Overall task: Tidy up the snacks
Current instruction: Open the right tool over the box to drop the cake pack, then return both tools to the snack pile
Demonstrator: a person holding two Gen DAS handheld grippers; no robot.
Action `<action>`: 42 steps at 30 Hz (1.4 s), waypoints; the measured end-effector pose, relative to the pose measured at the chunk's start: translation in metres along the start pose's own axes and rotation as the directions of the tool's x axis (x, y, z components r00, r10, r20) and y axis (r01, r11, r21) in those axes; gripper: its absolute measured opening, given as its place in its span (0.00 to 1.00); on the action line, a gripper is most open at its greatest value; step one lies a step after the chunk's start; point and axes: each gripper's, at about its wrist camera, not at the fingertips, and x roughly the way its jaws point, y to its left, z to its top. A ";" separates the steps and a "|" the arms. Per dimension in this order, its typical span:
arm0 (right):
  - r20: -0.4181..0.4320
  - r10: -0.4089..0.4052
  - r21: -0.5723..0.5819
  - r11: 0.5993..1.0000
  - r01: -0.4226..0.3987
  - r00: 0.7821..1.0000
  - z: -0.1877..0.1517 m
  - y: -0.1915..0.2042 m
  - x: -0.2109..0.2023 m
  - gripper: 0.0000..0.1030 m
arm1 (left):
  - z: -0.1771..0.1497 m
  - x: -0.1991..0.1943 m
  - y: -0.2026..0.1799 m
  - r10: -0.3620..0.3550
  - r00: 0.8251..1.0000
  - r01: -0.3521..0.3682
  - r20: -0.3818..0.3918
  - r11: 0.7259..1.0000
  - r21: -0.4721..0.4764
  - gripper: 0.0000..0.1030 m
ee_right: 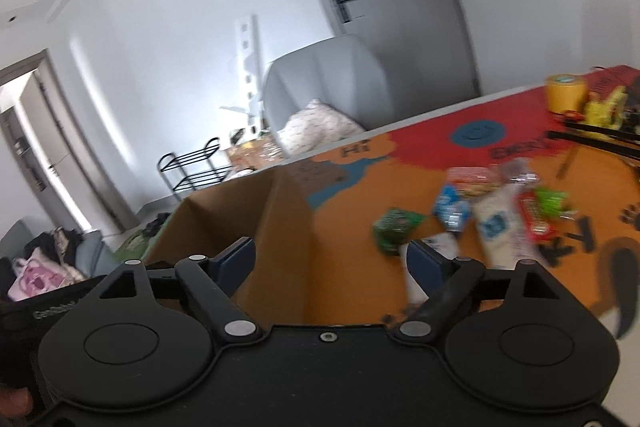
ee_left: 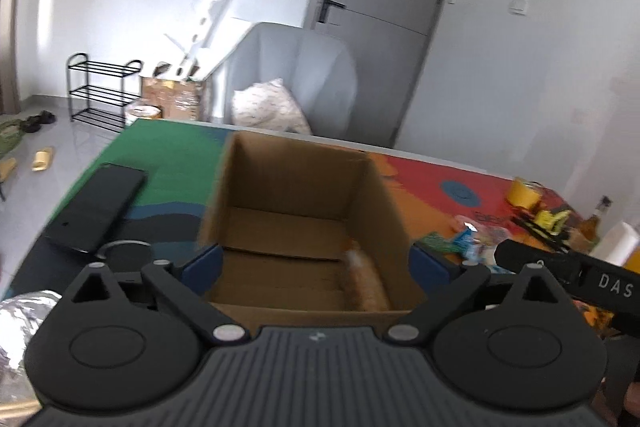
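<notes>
An open cardboard box (ee_left: 288,187) stands on the colourful table mat (ee_left: 424,179). A blurred tan snack (ee_left: 364,279) lies inside against its right wall. My left gripper (ee_left: 318,263) hangs open over the box's near edge, nothing between its blue pads. In the right wrist view my right gripper (ee_right: 332,261) is open too, astride the right wall of the box (ee_right: 276,227), and it holds nothing. Loose snacks lie to the right on the mat: a green packet (ee_right: 394,229), a blue packet (ee_right: 450,207), a white packet (ee_right: 496,227) and a red packet (ee_right: 536,219).
A black phone (ee_left: 96,207) lies left of the box, crumpled foil (ee_left: 24,311) at the near left. A yellow tape roll (ee_right: 566,93), yellow-black clutter (ee_right: 604,111) and a bottle (ee_left: 596,219) sit at the far right. A grey armchair (ee_left: 296,75) stands behind the table.
</notes>
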 end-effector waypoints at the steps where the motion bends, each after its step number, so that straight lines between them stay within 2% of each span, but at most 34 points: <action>1: 0.005 -0.012 0.007 1.000 0.012 1.000 0.000 -0.005 -0.004 0.83 | -0.001 0.000 -0.004 -0.012 1.000 0.012 0.000 1.000 0.005 1.00; 7: 0.041 -0.071 0.031 0.997 0.069 0.997 -0.001 -0.026 -0.027 0.92 | -0.008 0.000 -0.032 -0.070 0.997 0.071 -0.015 0.997 0.039 1.00; 17: 0.072 -0.181 0.062 0.982 0.176 0.981 -0.003 -0.072 -0.063 0.94 | -0.025 0.005 -0.088 -0.160 0.987 0.160 -0.013 0.983 0.088 1.00; 23: 0.075 -0.284 0.101 0.956 0.276 0.956 -0.006 -0.107 -0.084 0.95 | -0.043 0.018 -0.136 -0.199 0.978 0.205 -0.057 0.967 0.149 1.00; 29: 0.071 -0.375 0.108 0.924 0.367 0.924 -0.013 -0.137 -0.106 0.95 | -0.060 0.030 -0.179 -0.212 0.975 0.219 -0.059 0.964 0.153 1.00; 34: 0.065 -0.423 0.144 0.900 0.411 0.904 -0.019 -0.162 -0.117 0.95 | -0.076 0.043 -0.206 -0.238 0.967 0.252 -0.093 0.951 0.181 1.00; 42: 0.037 -0.471 0.203 0.867 0.455 0.881 -0.030 -0.196 -0.118 0.95 | -0.098 0.075 -0.232 -0.207 0.966 0.241 -0.152 0.935 0.259 1.00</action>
